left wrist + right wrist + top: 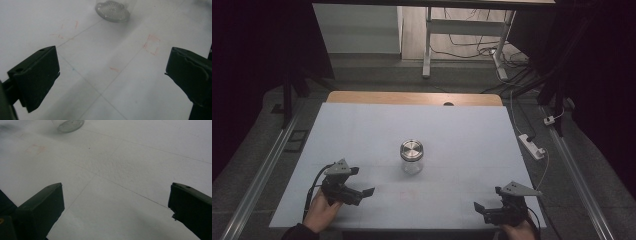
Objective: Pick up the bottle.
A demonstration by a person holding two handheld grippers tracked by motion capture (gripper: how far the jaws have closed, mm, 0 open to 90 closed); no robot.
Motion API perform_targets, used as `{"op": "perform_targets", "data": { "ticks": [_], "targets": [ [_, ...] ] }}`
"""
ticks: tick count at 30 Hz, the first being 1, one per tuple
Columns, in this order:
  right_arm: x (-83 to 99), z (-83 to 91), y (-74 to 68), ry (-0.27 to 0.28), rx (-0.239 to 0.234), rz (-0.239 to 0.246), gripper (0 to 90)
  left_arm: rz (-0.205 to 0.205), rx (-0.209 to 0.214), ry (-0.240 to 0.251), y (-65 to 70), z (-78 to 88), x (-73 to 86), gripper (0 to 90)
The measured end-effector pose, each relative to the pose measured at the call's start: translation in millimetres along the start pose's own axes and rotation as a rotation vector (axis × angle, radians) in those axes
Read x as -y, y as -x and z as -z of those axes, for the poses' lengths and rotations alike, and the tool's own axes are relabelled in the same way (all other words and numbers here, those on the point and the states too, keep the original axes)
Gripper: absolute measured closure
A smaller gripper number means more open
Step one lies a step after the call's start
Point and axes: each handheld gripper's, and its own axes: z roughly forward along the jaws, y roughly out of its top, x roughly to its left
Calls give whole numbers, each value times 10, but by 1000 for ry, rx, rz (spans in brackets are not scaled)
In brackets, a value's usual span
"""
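I see the glass jar (411,158) standing upright mid-table, steel lid on, ahead of both grippers and between them; my left gripper (362,192) sits nearer (jar up and to its right), my right gripper (482,210) farther off; both have jaws spread wide, holding nothing; I'd lead with the left.

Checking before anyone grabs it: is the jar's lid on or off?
On. The high view shows the metal lid sitting on top of the upright glass jar at mid-table, both grippers apart from it.
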Motion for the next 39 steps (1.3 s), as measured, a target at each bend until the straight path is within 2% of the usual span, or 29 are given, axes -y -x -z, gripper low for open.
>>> {"op": "perform_targets", "data": {
  "ticks": [12,15,21,27,32,39],
  "targets": [
    [0,2,2,0,0,-2,1,-2,32,-14,-50,-234,-254,0],
    [0,2,3,1,-1,-2,1,-19,35,-25,-47,-301,-315,0],
    [1,2,4,1,-3,-2,1,-47,60,-9,-47,-406,-430,0],
    [1,1,5,0,-6,0,1,-54,90,1,-73,-529,-529,0],
    [0,0,4,-1,-8,-1,1,-94,99,-21,-58,-698,-635,0],
    [1,0,6,-2,-10,-1,1,-151,99,-18,3,-862,-742,0]
  ]
}}
